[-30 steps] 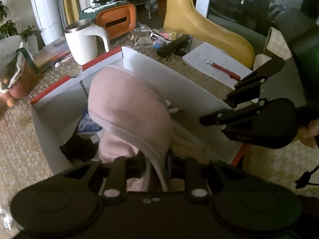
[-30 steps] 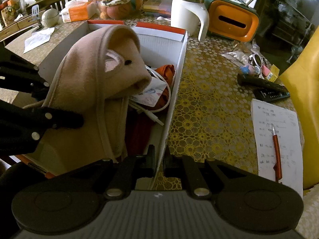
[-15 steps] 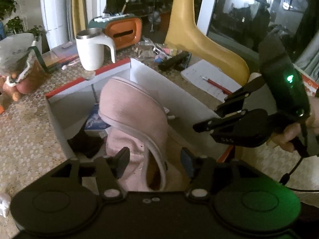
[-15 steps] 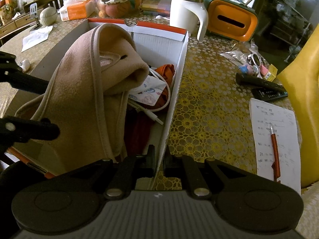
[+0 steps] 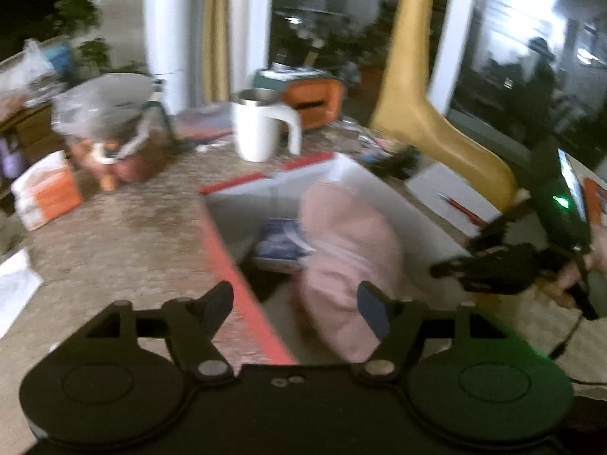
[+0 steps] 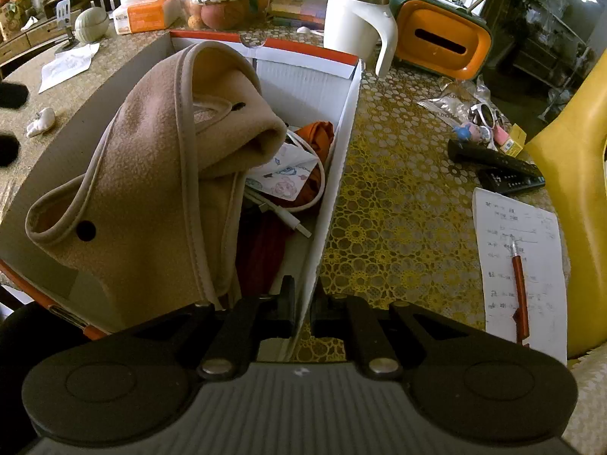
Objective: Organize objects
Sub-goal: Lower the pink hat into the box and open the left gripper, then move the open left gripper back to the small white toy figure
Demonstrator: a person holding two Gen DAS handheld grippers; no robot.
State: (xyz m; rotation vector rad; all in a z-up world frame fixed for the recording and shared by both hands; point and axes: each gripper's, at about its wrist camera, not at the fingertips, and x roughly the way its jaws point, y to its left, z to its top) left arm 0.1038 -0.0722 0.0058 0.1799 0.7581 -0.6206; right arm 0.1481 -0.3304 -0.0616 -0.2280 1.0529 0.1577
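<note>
A pink-beige fleece garment (image 6: pixel 159 174) lies slumped in a white cardboard box with red edges (image 6: pixel 341 144), over red and orange cloth and a white cable (image 6: pixel 277 212). It also shows in the blurred left wrist view (image 5: pixel 349 250). My right gripper (image 6: pixel 301 303) is shut on the box's right wall near its front corner. My left gripper (image 5: pixel 296 299) is open and empty, raised above the box's left red edge (image 5: pixel 242 295), apart from the garment. The right gripper also shows in the left wrist view (image 5: pixel 455 261).
On the lace-covered table stand a white mug (image 6: pixel 356 26), an orange tissue holder (image 6: pixel 440 38), a bag of fruit (image 6: pixel 224 3) and an orange packet (image 6: pixel 148 15). Two remotes (image 6: pixel 497 163), a paper with a red pen (image 6: pixel 519 276) and a yellow chair (image 6: pixel 580 174) are at the right.
My left gripper opened, let go of the fleece garment and pulled back up and left. The garment has sagged lower into the box. My right gripper stayed shut on the box wall.
</note>
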